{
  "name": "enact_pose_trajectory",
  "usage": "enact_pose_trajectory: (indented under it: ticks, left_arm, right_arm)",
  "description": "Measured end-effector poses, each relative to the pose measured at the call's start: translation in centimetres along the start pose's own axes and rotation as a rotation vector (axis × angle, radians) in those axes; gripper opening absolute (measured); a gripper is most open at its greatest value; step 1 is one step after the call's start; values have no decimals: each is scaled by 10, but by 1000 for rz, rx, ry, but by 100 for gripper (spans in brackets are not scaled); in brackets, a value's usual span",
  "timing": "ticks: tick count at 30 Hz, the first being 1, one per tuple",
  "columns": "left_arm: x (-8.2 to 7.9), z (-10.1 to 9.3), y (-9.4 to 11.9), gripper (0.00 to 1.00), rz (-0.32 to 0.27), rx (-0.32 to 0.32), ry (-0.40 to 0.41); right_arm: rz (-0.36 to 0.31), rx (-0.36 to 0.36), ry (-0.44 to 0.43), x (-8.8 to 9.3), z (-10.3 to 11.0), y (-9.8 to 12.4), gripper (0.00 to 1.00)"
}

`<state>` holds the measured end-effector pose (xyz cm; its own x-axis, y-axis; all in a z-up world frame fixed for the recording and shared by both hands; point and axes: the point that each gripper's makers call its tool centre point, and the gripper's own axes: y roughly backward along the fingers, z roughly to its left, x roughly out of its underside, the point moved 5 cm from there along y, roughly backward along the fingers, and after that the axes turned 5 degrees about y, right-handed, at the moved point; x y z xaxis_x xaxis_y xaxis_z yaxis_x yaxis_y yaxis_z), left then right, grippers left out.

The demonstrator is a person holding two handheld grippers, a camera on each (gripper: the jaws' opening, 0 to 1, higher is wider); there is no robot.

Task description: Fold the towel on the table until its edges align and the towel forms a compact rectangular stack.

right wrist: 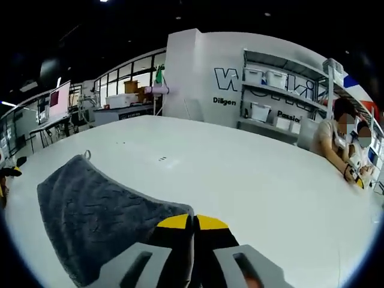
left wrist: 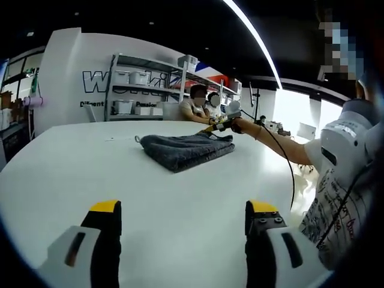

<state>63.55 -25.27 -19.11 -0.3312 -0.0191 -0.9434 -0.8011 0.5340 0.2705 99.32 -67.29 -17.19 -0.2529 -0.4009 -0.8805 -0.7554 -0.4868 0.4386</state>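
A dark grey towel [left wrist: 186, 150] lies folded on the white table [left wrist: 90, 162], with a small hanging loop at its left corner. My left gripper [left wrist: 183, 211] hovers open over bare table, well short of the towel, with nothing between its yellow-tipped jaws. The right gripper [left wrist: 223, 125] reaches in from the right on a person's arm to the towel's far right corner. In the right gripper view the towel [right wrist: 90, 210] spreads to the left, and my right gripper [right wrist: 192, 223] has its jaws closed together on the towel's near corner.
The person holding the grippers [left wrist: 336, 180] stands at the table's right edge, with a black cable [left wrist: 287, 157] hanging from the arm. Other people [right wrist: 336, 141] sit at the table's far side. Shelves with white boxes [left wrist: 135, 90] line the back wall.
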Motion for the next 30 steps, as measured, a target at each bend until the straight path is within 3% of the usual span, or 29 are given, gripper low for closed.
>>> enact_pose_trajectory:
  ticks: [9, 19, 23, 30]
  left_arm:
    - [1, 1, 2, 89, -5, 0, 4]
    - [1, 1, 3, 89, -1, 1, 2]
    - [3, 0, 1, 89, 3, 7, 2]
    - [4, -2, 2, 89, 11, 10, -4]
  right_arm:
    - [-12, 31, 28, -10, -1, 11, 2]
    - [22, 135, 122, -18, -14, 27, 2]
    - [62, 150, 130, -9, -17, 21, 2]
    - [154, 144, 93, 26, -21, -1, 2]
